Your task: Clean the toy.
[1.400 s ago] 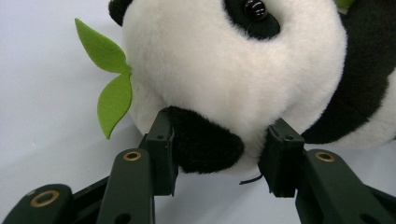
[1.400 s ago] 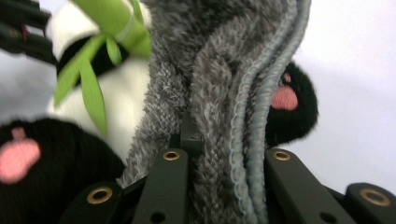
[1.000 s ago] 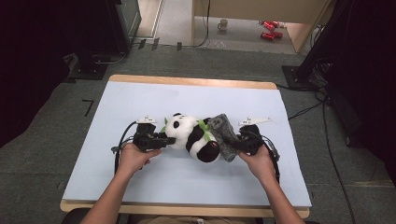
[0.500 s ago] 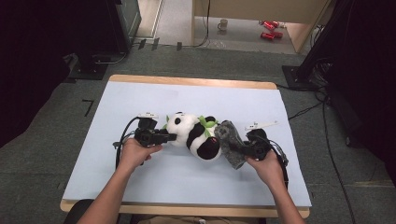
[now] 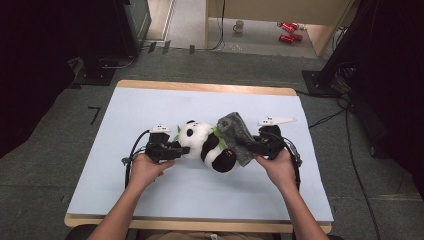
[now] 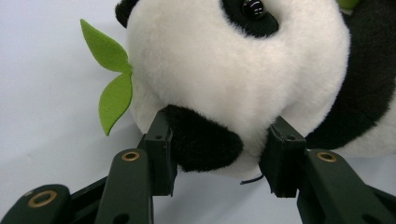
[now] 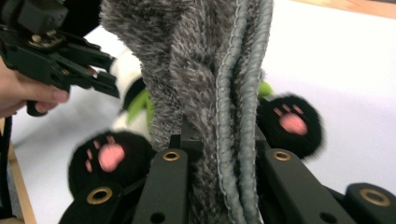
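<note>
Plush round panda (image 6: 233,70); fuzzy grey cloth (image 7: 205,70) with corded edge

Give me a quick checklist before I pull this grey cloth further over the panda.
1. Left gripper clamped on the panda at its head: ok.
2. Right gripper shut on the grey cloth: ok.
3. Cloth covers the panda's body: not ok, it is bunched by the feet.
4. Panda's feet free of the cloth: ok.
5. Panda well inside the blue table cover: ok.
6. Cloth snagged on the green leaf: cannot tell.
</note>
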`<state>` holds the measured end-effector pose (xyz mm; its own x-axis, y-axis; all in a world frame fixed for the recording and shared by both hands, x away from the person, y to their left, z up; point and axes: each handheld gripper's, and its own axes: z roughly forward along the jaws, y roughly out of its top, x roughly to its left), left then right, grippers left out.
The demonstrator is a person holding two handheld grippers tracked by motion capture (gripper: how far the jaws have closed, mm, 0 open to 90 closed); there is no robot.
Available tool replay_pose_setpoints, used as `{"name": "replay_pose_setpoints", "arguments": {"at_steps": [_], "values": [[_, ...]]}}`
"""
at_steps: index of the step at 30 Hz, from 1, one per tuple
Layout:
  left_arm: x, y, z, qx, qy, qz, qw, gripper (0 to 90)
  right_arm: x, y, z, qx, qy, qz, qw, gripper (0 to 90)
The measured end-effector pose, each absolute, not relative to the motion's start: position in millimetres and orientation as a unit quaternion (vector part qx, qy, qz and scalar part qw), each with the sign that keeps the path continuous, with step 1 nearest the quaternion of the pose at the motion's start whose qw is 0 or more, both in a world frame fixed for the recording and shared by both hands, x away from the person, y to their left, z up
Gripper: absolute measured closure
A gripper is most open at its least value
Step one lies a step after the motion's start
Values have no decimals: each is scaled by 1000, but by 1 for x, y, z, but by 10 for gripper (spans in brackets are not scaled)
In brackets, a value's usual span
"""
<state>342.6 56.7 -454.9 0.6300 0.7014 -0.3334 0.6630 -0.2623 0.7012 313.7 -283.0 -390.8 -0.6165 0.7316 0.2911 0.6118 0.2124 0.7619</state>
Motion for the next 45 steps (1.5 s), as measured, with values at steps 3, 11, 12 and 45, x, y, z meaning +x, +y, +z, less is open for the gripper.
{"name": "replay_pose_setpoints", "arguments": {"at_steps": [3,11,12,45], "values": [[339,57,-456,798,430,27,421,534,320,-270,-395,425,786,447,50,782],[335,58,-460,800,433,31,414,535,329,-256,-414,422,797,431,38,779],[335,58,-460,800,433,31,415,536,329,-256,-414,419,800,427,44,780],[365,56,-451,795,419,8,439,536,304,-311,-420,490,772,404,30,790]]}}
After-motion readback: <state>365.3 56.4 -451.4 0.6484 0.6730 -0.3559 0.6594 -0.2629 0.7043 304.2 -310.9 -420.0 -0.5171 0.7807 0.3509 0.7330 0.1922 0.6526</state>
